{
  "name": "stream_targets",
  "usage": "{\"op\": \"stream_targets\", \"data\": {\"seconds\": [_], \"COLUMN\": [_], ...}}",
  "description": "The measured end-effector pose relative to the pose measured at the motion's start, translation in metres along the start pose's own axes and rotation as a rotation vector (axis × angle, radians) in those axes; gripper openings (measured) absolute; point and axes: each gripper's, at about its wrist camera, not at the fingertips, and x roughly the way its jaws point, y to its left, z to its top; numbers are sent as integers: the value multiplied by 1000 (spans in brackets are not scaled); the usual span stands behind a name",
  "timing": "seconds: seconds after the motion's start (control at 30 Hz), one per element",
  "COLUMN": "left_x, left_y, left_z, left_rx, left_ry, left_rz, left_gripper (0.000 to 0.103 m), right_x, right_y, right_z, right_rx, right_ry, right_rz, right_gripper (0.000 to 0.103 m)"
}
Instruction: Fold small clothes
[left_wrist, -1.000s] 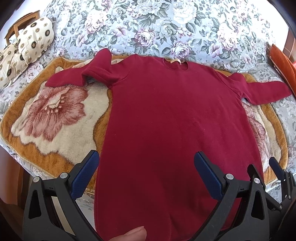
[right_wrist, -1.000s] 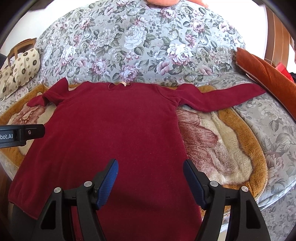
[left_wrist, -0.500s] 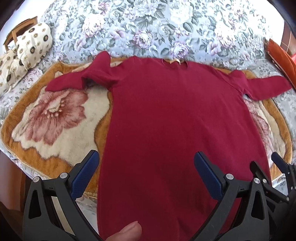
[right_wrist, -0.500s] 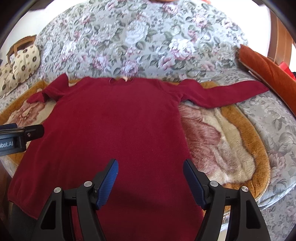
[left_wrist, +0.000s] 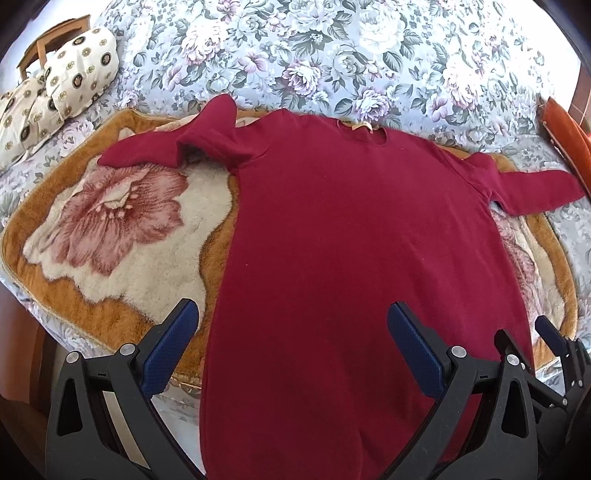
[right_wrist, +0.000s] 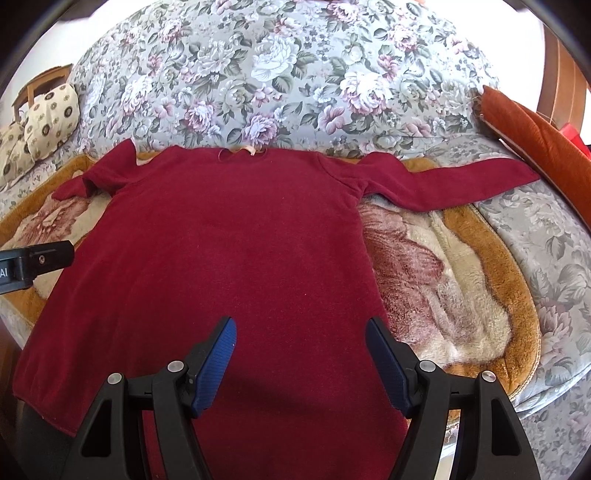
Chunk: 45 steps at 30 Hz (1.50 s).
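While the floral bedspread (right_wrist: 295, 74) fills the far half of both views, a plush orange-bordered blanket (left_wrist: 122, 236) with a big rose print lies over it and carries the task's thing. On that blanket the dark red long-sleeved garment (left_wrist: 351, 240) lies flat and face up. Its long axis runs from the neckline at 12 o'clock down to the hem at 6 o'clock, where the cloth passes under both tools and hangs over the bed's near edge.

From the body, the right sleeve (right_wrist: 454, 182) stretches straight out toward 2 o'clock in the right wrist view, its cuff resting on the bedspread past the blanket's border. At 10 o'clock, the left sleeve (left_wrist: 177, 149) lies doubled back on itself, bunched near the shoulder.

Over the lower body, the left hand-held gripper (left_wrist: 291, 350) hangs with its blue pads spread wide, pinching nothing; the garment's left side edge runs just inside its left pad. Beside it, the right hand-held gripper (right_wrist: 299, 365) is likewise spread and empty, above the cloth near the right side edge.

Each sleeve lies up and outward from the tool on its own side, so the left one is likely nearer the crumpled sleeve and the right one nearer the straight sleeve.
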Motion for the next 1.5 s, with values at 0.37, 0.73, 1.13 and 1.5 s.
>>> {"op": "stream_targets", "data": {"seconds": [0.37, 0.73, 1.13, 1.5], "left_x": [5, 8, 18, 17], "left_y": [4, 6, -5, -3], "left_z": [-2, -6, -11, -12], "left_rx": [-9, -31, -9, -37], "left_ry": [24, 42, 52, 50], "left_rz": [20, 1, -9, -19], "left_gripper": [103, 103, 103, 103], "right_x": [71, 67, 70, 74], "right_y": [12, 12, -2, 3], "right_z": [30, 20, 21, 22], "right_rx": [4, -80, -33, -36], "right_ry": [284, 292, 309, 307], "right_rz": [98, 22, 70, 68], "right_gripper": [78, 102, 103, 103]}}
